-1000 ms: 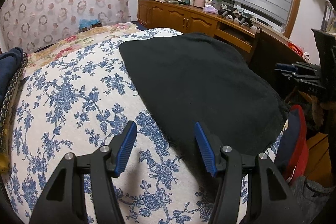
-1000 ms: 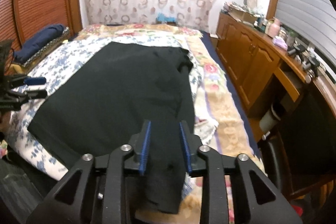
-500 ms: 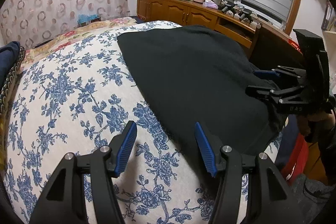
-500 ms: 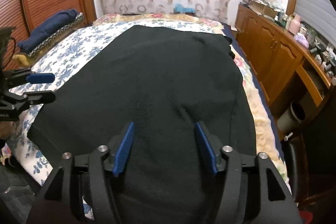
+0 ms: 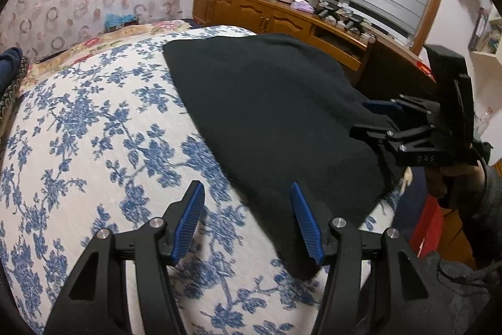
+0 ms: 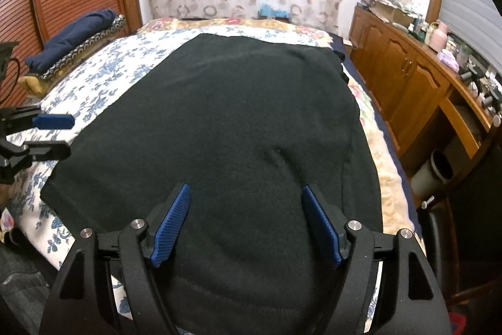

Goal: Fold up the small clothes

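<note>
The bed (image 6: 94, 74), under a blue-flowered cover, carries the black garment (image 6: 238, 121) spread flat across its near half. This looks like the spreading step just ended, the first fold yet to begin. The right gripper (image 6: 246, 222) hangs over the near hem, its jaws having just been opening, empty. The left gripper (image 5: 248, 222) stands half open at the garment's corner, gripping nothing. Next, both need to pinch an edge.

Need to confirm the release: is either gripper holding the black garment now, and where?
Nothing held. Right gripper just opened over the black garment; left gripper is open.
</note>
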`<state>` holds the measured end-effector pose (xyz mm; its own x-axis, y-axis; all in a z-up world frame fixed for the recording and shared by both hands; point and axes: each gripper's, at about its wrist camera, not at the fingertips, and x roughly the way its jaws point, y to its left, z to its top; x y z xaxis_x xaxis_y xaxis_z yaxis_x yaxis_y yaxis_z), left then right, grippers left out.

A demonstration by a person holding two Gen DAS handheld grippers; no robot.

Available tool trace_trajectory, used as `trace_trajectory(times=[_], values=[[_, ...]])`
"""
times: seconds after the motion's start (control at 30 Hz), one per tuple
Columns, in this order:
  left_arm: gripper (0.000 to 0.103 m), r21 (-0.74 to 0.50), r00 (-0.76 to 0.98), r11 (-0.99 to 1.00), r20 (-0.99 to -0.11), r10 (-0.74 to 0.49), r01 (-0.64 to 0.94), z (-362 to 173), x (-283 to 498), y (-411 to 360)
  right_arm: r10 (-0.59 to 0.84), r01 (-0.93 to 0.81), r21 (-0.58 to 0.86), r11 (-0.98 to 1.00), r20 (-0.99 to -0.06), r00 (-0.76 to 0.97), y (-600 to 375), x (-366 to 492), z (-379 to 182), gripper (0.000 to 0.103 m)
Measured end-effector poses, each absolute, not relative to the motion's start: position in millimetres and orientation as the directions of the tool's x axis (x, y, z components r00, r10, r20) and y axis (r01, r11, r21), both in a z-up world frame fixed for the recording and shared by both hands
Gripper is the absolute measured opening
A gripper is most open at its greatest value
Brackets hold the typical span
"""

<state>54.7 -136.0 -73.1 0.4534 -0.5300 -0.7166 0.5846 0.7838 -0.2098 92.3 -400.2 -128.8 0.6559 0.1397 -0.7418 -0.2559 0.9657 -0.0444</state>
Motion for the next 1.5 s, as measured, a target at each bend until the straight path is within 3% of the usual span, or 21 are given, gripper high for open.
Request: trace_trajectory(times=[0.4, 0.57, 0.97, 1.4, 1.5], values=[[0.025, -0.218, 0.388, 0.749, -0.746, -0.541, 0.626, -81.2, 36.8, -148.9, 0.194, -0.325, -0.046, 0.944, -0.720, 0.666, -382.1, 71.1, -117.0, 0.076], [0.006, -0.219, 0.388, 0.731, -0.730, -0.562, 0.647, -73.7, 34.4, -151.3, 0.234, -0.356, -0.016, 0.934, -0.727, 0.646, -376.1, 70.0, -119.1, 0.076], [0.004, -0.240, 0.472, 0.702, -0.592, -0.653, 0.670, -5.9, 63.8, -157.1, 0.325, -0.455, 0.013, 0.890, -0.719, 0.615, -350.7, 56.4, -114.8, 0.076], [0.005, -0.254, 0.523, 0.729, -0.554, -0.648, 0.635, 4.7, 86.3, -159.2, 0.113, -0.342, -0.166, 0.925, -0.739, 0.664, -382.4, 61.0, -133.5, 0.076], [0.005, -0.255, 0.529, 0.736, -0.555, -0.642, 0.627, 3.4, 87.4, -156.7, 0.071, -0.311, -0.194, 0.930, -0.738, 0.671, -391.7, 62.6, -135.6, 0.069]])
